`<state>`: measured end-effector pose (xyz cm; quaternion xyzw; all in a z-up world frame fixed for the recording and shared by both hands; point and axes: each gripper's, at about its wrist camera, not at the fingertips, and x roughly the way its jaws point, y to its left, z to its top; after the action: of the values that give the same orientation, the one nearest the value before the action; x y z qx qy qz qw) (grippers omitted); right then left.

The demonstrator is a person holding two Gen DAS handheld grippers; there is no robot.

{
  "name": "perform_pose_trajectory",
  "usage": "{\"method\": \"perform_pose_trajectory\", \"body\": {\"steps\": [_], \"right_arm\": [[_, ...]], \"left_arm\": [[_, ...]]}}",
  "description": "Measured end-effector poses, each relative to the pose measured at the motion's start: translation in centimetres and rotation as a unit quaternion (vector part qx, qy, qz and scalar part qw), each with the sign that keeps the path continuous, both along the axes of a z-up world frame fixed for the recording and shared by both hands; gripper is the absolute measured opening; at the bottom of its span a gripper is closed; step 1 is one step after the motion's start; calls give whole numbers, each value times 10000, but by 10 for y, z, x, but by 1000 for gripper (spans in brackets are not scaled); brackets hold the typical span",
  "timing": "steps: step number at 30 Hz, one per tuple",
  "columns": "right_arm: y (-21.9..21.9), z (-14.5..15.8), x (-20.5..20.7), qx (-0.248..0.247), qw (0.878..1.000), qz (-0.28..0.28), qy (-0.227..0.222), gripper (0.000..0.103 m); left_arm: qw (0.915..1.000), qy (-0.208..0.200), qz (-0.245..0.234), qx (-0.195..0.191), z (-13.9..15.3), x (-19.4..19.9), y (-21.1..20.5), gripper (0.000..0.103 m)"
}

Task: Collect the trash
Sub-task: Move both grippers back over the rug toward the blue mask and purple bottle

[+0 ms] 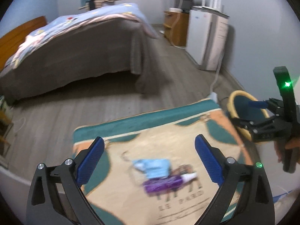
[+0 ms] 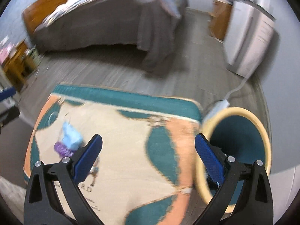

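Trash, a light-blue face mask (image 1: pixel 151 168) and a purple wrapper (image 1: pixel 162 184), lies touching on the patterned rug (image 1: pixel 131 131), blurred. We see the left gripper (image 1: pixel 149 161) spread wide above it, holding nothing. Right gripper (image 2: pixel 148 161) also spread, empty, at the rug's edge by the teal basket (image 2: pixel 238 133).

Both handheld tools share one build. The left black plastic two-finger gripper (image 1: pixel 149 162) has angular arms with triangular cut-outs, round silver screw heads at the joints, and ribbed blue finger pads (image 1: pixel 91 162). A small green light glows on its right arm. The right black plastic two-finger gripper (image 2: pixel 148 162) matches it, with a bare-skinned hand (image 1: pixel 291 144) behind.
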<state>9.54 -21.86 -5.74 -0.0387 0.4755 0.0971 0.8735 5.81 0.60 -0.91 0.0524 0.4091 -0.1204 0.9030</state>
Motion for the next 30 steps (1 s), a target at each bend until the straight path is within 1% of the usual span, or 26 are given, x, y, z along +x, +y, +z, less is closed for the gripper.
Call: {"method": "perform_pose_trajectory", "body": {"steps": [2, 4, 8, 10, 14, 18, 23, 24, 25, 26, 27, 28, 29, 30], "right_arm": [[22, -8, -2, 39, 9995, 296, 135, 97], [46, -15, -4, -105, 9977, 643, 181, 97], [83, -32, -6, -428, 9930, 1065, 269, 97], [98, -44, -2, -535, 9916, 1098, 433, 97], [118, -63, 6, -525, 9904, 1075, 694, 97], [138, -80, 15, -469, 9901, 923, 948, 97], [158, -98, 24, -113, 9892, 688, 1291, 97], [161, -100, 26, -69, 9888, 663, 1337, 93], [164, -104, 28, 17, 9873, 650, 1449, 75], [165, -106, 29, 133, 9855, 653, 1559, 62], [166, -109, 31, 287, 9830, 639, 1698, 42], [165, -112, 33, 427, 9803, 583, 1841, 35], [164, -112, 33, 508, 9791, 580, 1881, 32], [163, -109, 34, 606, 9787, 596, 1868, 25]], "left_arm": [[9999, 71, 70, 80, -8, 1, 11, 96], [9998, 48, 114, 186, -12, 3, 23, 96], [9996, 131, 193, 142, -17, 6, 45, 96], [9994, 185, 263, 99, -19, 9, 55, 96], [9991, 235, 334, 65, -24, 13, 74, 96], [9989, 273, 392, 21, -28, 15, 86, 96], [9985, 364, 400, 70, -35, 17, 94, 96], [9984, 384, 396, 77, -36, 18, 96, 96], [9984, 394, 389, 73, -37, 18, 97, 96], [9984, 408, 376, 64, -37, 18, 98, 96], [9984, 415, 368, 64, -37, 18, 99, 96], [9985, 418, 361, 66, -38, 17, 99, 96], [9985, 422, 350, 67, -38, 16, 100, 96], [9985, 430, 337, 67, -39, 16, 100, 96]]}}
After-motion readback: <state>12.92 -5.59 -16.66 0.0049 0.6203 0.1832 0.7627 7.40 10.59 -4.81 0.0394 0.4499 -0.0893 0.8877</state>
